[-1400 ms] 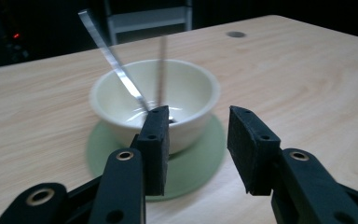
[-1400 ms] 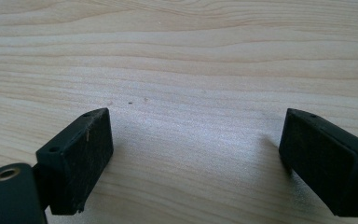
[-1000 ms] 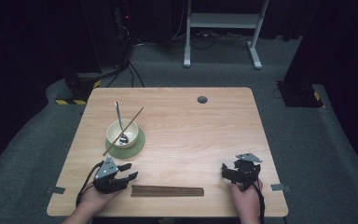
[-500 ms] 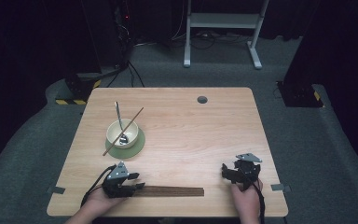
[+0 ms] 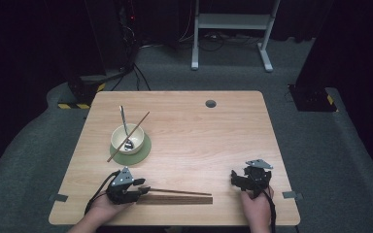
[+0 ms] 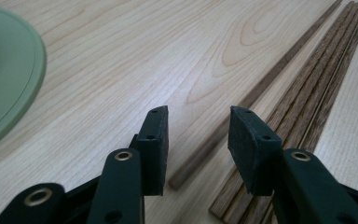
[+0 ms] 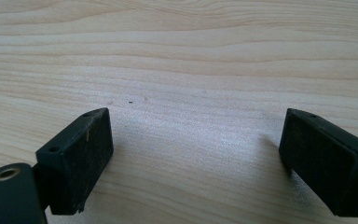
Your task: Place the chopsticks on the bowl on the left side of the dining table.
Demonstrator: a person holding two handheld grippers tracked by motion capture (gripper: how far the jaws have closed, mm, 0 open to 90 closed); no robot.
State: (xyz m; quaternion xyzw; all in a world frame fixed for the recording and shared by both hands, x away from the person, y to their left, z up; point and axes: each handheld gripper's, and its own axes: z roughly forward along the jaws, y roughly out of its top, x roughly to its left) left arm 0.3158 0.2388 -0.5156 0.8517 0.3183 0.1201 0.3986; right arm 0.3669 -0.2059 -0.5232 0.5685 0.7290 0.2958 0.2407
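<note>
A row of dark wooden chopsticks (image 5: 175, 200) (image 6: 326, 79) lies along the table's near edge. One single chopstick (image 5: 180, 191) (image 6: 261, 84) lies angled away from the row. My left gripper (image 5: 143, 189) (image 6: 198, 126) sits low over the near end of this chopstick. Its jaws have just been closing, with that end between them, but neither pad touches it. At the near right, my right gripper (image 5: 245, 182) (image 7: 196, 140) is wide open over bare wood.
A cream bowl (image 5: 120, 134) stands on a green saucer (image 5: 143, 151) (image 6: 9, 79) at the left of the table. A spoon (image 5: 123, 119) and one chopstick (image 5: 138, 125) lean in the bowl. A round cable hole (image 5: 211, 103) marks the far side of the table.
My left gripper moved right to the left end of the chopsticks. One chopstick now lies angled away from the row. The right gripper stayed put.
</note>
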